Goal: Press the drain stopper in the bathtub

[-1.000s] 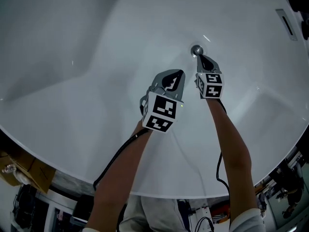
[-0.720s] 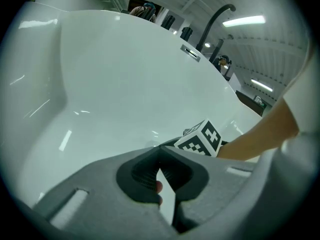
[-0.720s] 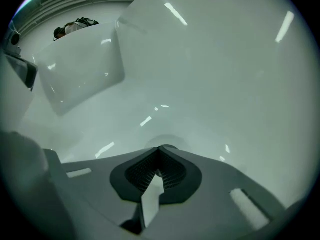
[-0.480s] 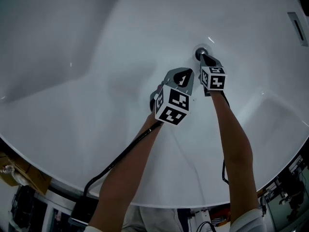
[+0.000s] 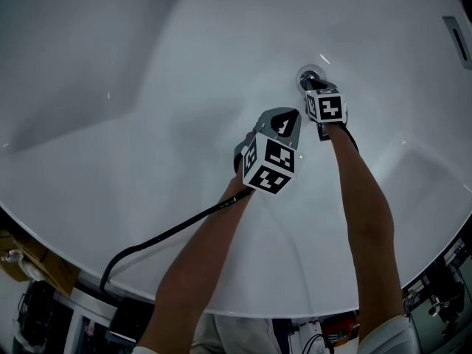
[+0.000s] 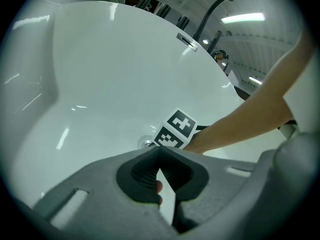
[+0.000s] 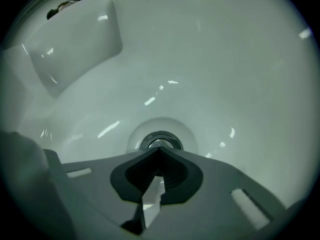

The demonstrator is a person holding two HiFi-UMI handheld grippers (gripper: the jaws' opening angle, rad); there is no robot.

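The round metal drain stopper [image 5: 307, 76] sits in a shallow dip of the white bathtub [image 5: 147, 124] floor. In the right gripper view the drain stopper [image 7: 160, 141] lies just beyond the tips of my right gripper [image 7: 159, 150], which is shut with nothing between its jaws. In the head view the right gripper [image 5: 313, 87] points down at the stopper, its tips at the stopper's near edge. My left gripper [image 5: 289, 115] hovers a little to the left and nearer to me, shut and empty. In the left gripper view, past the left gripper [image 6: 159, 151], the stopper [image 6: 146, 143] peeks out beside the right gripper's marker cube [image 6: 175, 129].
The tub walls curve up all around. A slot-shaped overflow [image 5: 459, 41] sits on the far right wall. A black faucet [image 6: 212, 11] rises beyond the rim. A black cable [image 5: 162, 236] trails from the left gripper over the near rim.
Both grippers have moved forward and down into the tub. The right gripper's tips have come onto the stopper's near edge; the left followed alongside.
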